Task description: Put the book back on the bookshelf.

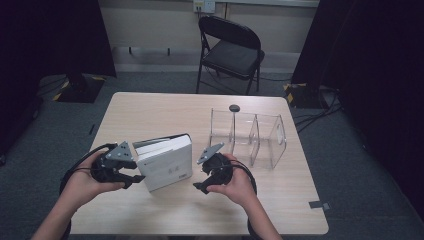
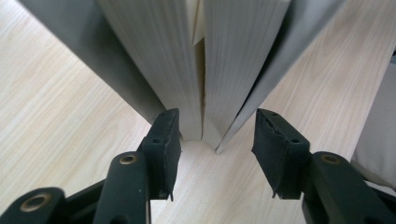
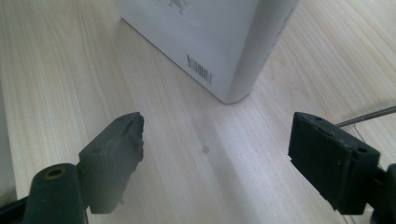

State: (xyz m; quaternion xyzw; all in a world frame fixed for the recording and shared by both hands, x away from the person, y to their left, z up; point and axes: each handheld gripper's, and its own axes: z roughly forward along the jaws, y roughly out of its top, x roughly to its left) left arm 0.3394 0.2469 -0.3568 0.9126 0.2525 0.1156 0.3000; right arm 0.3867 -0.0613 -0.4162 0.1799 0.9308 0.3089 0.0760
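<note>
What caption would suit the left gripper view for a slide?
Left gripper open, its fingers flanking the page edges of two upright books on the wooden table.

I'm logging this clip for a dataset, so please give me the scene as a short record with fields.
surface: wooden table
main things: white books standing upright
other things: clear divided rack on the table, folding chair behind it
left gripper: open, jaws either side of the books' page edges, pads not pressing
right gripper: open, nothing between its jaws, facing the barcode corner of the books

Dim surroundings, bright table, soft blur
</note>
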